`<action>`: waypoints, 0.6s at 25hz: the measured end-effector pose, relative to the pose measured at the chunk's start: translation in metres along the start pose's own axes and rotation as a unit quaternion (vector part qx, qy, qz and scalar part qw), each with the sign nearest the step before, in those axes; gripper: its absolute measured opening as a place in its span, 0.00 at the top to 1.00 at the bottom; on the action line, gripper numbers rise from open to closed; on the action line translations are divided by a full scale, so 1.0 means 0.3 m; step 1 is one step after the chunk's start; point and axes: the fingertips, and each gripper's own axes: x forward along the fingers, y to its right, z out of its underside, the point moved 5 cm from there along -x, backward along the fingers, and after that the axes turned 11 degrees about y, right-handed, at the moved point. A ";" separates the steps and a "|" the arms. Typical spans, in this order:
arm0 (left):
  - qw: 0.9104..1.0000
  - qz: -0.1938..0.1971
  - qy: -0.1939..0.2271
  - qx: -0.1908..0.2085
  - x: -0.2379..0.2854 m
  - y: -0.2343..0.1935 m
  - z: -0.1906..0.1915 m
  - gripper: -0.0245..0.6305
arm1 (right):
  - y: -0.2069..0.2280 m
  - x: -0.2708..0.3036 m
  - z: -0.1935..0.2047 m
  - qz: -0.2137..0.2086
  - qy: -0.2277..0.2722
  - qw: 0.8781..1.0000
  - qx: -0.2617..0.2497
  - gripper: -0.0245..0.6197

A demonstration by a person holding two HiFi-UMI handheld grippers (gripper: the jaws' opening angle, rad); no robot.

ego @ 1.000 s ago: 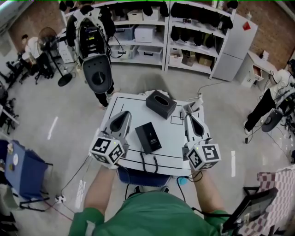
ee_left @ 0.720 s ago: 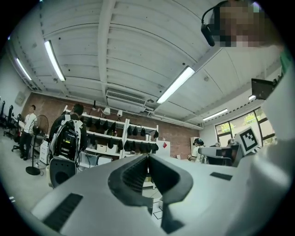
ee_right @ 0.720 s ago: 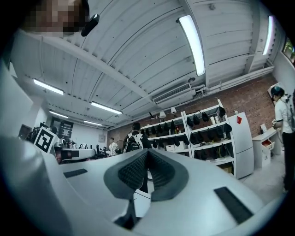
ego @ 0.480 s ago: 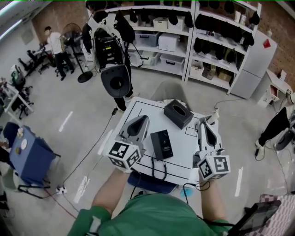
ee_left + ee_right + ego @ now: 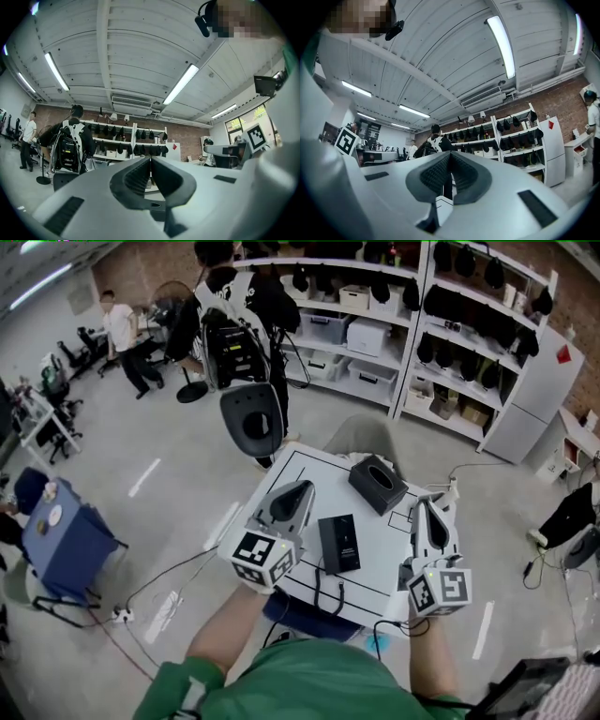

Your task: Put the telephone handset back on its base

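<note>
Looking at this one, honestly not much seems to be under way: the left claw (image 5: 301,489) is pinched fully shut on nothing, and the right claw (image 5: 427,504) is closed and empty too, both pointing out across the room rather than down. The black telephone (image 5: 338,543) lies mid-worktop between them, its cord (image 5: 319,589) looping over the near edge. From up here I can't tell whether the handset already rests on its base, so I'd guess either nothing's begun or it's all finished. The worktop (image 5: 281,474) is small. There's bare surface left and right of the phone, and a black tissue box (image 5: 378,483) sits far right, so watch that and the dangling cord.
</note>
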 end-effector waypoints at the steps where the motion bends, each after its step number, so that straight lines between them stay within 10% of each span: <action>1: 1.000 -0.002 0.000 0.001 -0.002 -0.005 0.004 0.92 | -0.001 0.003 0.007 -0.002 0.000 1.000 0.000 0.93; 15: 1.000 -0.011 -0.005 0.003 -0.012 -0.020 0.030 0.92 | -0.014 0.008 0.029 -0.012 -0.011 1.000 -0.006 0.93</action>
